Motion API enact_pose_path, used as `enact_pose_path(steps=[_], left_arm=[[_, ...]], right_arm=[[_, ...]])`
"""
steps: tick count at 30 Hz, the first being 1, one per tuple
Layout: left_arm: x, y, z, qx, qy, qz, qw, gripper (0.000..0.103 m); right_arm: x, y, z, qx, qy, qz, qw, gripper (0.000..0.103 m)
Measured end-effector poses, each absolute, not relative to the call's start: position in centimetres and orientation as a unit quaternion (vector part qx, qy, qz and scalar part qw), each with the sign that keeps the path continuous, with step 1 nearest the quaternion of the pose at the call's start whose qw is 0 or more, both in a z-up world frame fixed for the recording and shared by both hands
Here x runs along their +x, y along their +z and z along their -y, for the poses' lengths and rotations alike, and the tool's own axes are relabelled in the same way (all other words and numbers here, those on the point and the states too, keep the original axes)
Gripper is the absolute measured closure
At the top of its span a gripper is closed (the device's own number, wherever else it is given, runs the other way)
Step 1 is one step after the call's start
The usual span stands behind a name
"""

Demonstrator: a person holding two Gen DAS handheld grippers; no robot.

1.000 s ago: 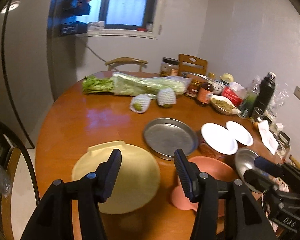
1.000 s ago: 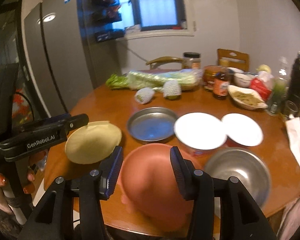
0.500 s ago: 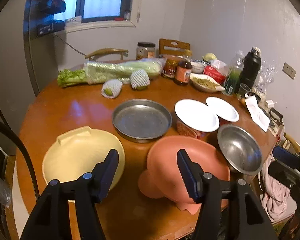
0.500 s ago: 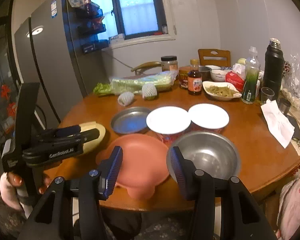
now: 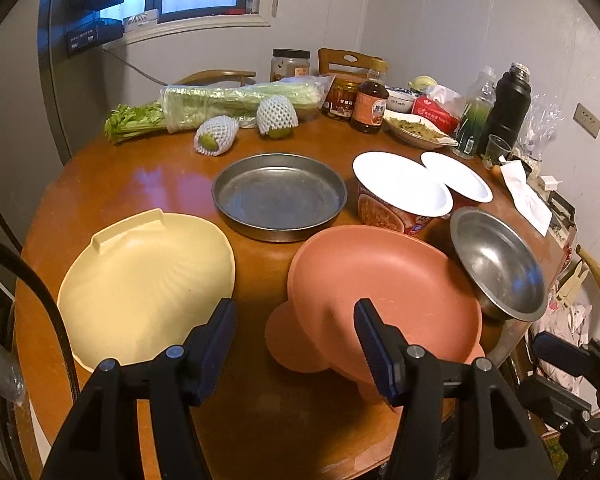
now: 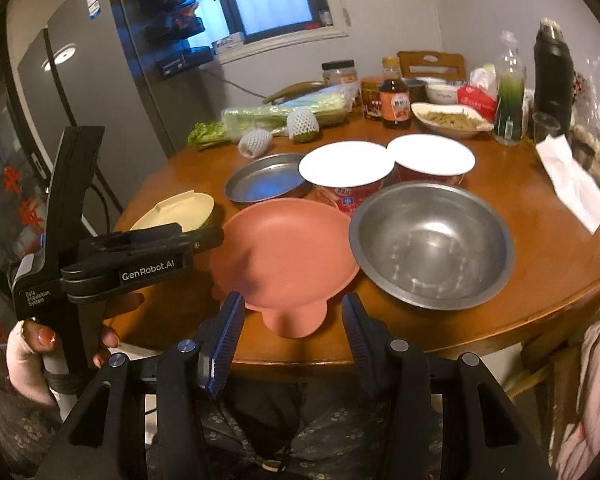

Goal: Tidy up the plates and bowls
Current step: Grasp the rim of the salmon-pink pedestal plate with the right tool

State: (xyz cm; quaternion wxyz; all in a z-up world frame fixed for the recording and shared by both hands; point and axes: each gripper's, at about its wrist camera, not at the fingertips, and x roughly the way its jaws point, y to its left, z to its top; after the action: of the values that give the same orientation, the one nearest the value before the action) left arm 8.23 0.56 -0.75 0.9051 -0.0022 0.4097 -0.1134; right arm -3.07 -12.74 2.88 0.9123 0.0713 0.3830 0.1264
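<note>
On the round wooden table lie a pale yellow shell-shaped plate (image 5: 140, 284) (image 6: 176, 210), a pink plate with ear tabs (image 5: 380, 280) (image 6: 284, 252), a round metal pan (image 5: 280, 196) (image 6: 260, 182) and a steel bowl (image 5: 500, 264) (image 6: 432, 240). My left gripper (image 5: 294, 312) (image 6: 216, 238) hovers open near the table's front edge, between the yellow and pink plates. My right gripper (image 6: 293, 304) is open just off the front edge. The pink plate's front tab shows between its fingers, untouched by the pads.
Two instant-noodle cups with white lids (image 6: 346, 168) (image 6: 430, 158) stand behind the pink plate and bowl. Wrapped celery (image 5: 236, 104), netted fruit, jars, a sauce bottle (image 5: 370, 104), a dish of food and a black flask (image 5: 508, 104) crowd the far side. A hand (image 6: 32, 340) holds the left gripper.
Both grippers drew back toward the table's near edge and sank. The left one swung from over the yellow plate toward the pink one, its jaws a little wider. The right one left the pink plate's middle.
</note>
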Motion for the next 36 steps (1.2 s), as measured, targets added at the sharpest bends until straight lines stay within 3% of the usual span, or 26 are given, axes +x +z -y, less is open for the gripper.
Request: enact_pose_path(steps=[27,32,36], left_arm=[[10.2,-3.9,1.2,0.018,-0.106,-0.435,0.894,0.043],[10.2,-4.2,1.6,0.019,-0.105,-0.436,0.894,0.043],[10.0,-4.3,1.5,0.021,-0.097,-0.432,0.896,0.05]], right_arm=[[1.6,-1.3,13.3,0.127,0.1,-0.43,0.888,0.051],[2.2,-1.8,13.1,0.114,0.104,-0.426,0.892,0.06],[2.4,-1.9,12.9,0.099,0.103,-0.421,0.896,0.061]])
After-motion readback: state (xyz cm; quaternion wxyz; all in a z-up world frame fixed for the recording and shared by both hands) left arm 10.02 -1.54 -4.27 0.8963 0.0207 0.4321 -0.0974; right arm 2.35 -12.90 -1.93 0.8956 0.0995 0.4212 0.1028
